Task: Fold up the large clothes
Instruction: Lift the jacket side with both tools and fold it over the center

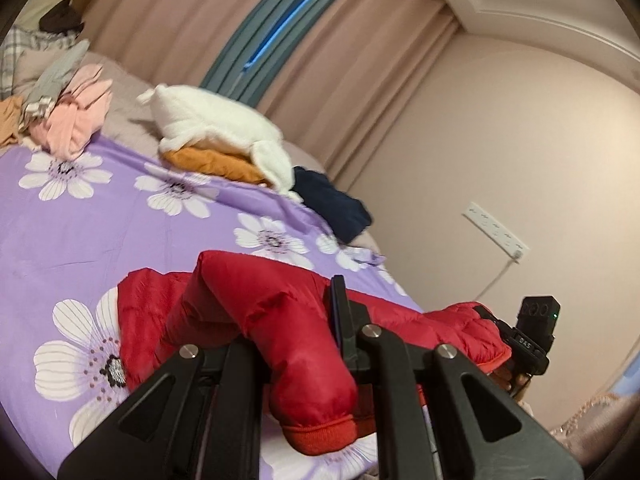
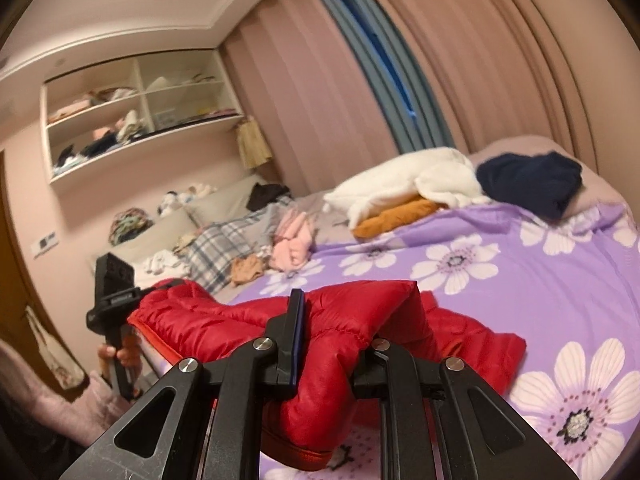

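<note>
The jacket [image 1: 256, 320] lies across the near edge of the bed [image 1: 120, 220], a sleeve between the fingers of each tool. At the far edge lies a fleece garment [image 1: 216, 124] on a folded piece [image 1: 212, 164], with a dark garment [image 1: 332, 204] beside them toward the corner.

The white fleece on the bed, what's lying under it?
An orange-brown garment pokes out from beneath the white fleece, lying on the purple flowered sheet. The fleece covers most of it, so its full shape, and anything else below, cannot be seen.
</note>
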The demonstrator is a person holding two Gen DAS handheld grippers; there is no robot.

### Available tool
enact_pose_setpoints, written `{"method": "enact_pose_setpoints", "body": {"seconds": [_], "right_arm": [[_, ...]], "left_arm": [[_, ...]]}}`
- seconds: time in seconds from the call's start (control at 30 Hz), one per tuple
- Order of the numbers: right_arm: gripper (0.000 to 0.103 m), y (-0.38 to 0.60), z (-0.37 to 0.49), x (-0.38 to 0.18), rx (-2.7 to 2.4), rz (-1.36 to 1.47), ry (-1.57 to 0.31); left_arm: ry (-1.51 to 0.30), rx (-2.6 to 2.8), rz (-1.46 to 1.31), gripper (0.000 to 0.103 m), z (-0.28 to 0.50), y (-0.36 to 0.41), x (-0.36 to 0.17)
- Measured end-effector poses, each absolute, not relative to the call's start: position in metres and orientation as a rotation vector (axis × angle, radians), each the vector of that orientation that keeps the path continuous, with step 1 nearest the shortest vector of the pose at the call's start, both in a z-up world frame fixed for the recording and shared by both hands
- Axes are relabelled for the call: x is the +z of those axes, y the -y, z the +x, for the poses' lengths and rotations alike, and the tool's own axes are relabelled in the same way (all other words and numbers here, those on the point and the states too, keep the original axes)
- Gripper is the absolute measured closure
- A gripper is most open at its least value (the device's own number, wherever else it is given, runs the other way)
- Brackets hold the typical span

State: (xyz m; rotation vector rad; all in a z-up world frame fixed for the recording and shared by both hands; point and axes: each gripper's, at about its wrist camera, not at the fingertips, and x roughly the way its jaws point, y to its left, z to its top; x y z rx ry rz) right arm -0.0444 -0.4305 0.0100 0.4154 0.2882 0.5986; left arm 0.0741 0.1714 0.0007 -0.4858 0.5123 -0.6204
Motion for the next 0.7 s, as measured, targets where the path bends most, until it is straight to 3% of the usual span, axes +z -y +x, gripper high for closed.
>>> {"method": "enact_pose_setpoints", "body": {"seconds": [0.7], "right_arm": [[0.086,0.442,0.125,-0.084,0.329,0.621,-0.661]], "left_arm": [[-0.916,-0.335,-0.576,0.090,0.268,-0.148,-0.112]]}}
